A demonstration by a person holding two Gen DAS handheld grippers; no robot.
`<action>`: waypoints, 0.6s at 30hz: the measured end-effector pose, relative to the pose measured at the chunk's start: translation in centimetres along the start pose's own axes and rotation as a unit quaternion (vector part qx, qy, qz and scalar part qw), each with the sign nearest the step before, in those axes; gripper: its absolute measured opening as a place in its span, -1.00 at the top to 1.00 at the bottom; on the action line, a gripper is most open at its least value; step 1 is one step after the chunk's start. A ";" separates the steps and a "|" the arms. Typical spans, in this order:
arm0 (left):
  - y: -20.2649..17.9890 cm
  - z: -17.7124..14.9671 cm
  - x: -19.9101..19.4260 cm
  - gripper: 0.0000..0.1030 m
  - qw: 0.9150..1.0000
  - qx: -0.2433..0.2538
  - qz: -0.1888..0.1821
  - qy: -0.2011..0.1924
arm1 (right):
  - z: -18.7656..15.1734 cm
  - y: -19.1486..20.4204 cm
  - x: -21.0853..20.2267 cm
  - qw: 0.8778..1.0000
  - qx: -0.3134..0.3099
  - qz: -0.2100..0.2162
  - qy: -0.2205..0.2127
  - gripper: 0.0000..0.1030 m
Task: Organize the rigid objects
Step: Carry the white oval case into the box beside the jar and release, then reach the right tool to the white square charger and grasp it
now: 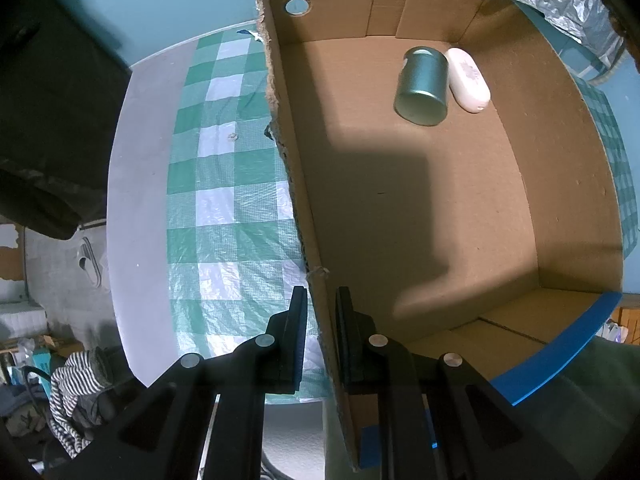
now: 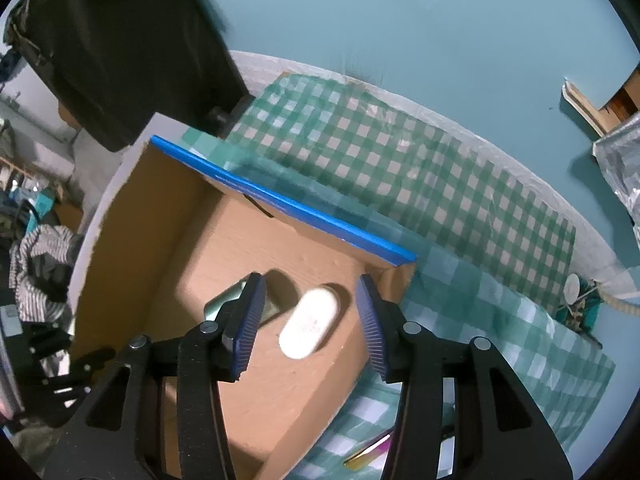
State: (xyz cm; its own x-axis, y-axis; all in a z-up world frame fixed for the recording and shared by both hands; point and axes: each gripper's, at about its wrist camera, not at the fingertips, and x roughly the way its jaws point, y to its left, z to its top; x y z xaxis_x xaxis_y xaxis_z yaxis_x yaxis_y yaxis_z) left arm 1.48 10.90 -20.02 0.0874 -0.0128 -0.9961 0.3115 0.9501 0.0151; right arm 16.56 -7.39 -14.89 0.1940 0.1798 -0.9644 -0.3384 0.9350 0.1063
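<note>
Two items: green tin (image 1: pixel 422 86), white case (image 1: pixel 468 79)

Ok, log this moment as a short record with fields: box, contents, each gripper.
box: open cardboard box with blue rim, on a green checked cloth
contents: metal can lying on its side, white oval case right beside it
left gripper: shut on the box's torn side wall
right gripper: open above the white case, pads clear of it

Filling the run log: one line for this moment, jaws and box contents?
left gripper: jaws shut on box wall | right gripper: jaws open over white case | metal tin, white case lying in box
</note>
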 end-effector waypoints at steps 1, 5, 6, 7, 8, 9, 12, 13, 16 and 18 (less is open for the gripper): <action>0.1 0.0 0.0 0.73 1.000 -0.003 -0.002 0.000 | 0.0 0.0 -0.2 1.000 0.000 0.000 -0.001 -0.01; 0.4 -0.1 0.0 0.73 1.000 -0.010 -0.006 0.002 | -0.3 -0.2 -1.5 1.000 0.000 -0.003 -0.009 -0.06; 0.4 -0.1 0.1 0.73 1.000 -0.007 -0.004 0.003 | -0.5 -0.3 -1.9 1.000 0.002 -0.003 -0.011 -0.06; 0.4 -0.1 0.1 0.73 1.000 -0.005 -0.003 0.004 | -0.6 -0.4 -2.2 1.000 0.003 -0.004 -0.013 -0.06; 0.3 0.0 0.2 0.73 1.000 -0.002 -0.002 0.005 | -0.8 -0.5 -2.5 1.000 0.004 -0.006 -0.014 -0.06; 0.3 0.0 0.2 0.73 1.000 -0.001 -0.001 0.005 | -0.9 -0.6 -3.0 1.000 0.006 -0.009 -0.014 -0.08; 0.1 0.2 0.3 0.73 1.000 0.001 0.000 0.007 | -1.5 -1.2 -4.0 1.000 0.012 -0.020 -0.012 -0.17; -0.1 0.3 0.3 0.73 1.000 0.002 0.001 0.007 | -1.7 -1.4 -4.3 1.000 0.016 -0.025 -0.010 -0.17; -0.2 0.4 0.3 0.73 1.000 0.005 0.003 0.008 | -2.5 -2.2 -5.4 0.999 0.024 -0.031 -0.015 -0.18; -0.3 0.4 0.3 0.73 1.000 0.005 0.004 0.008 | -3.0 -2.7 -6.2 0.999 0.031 -0.035 -0.018 -0.18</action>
State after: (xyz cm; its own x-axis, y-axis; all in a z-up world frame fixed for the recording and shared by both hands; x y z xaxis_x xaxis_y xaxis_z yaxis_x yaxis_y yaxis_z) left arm 1.82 10.43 -20.32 0.0749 -0.0008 -0.9972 0.3197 0.9472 0.0232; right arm 13.51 -11.97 -9.93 0.2494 0.1230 -0.9606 -0.2656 0.9625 0.0543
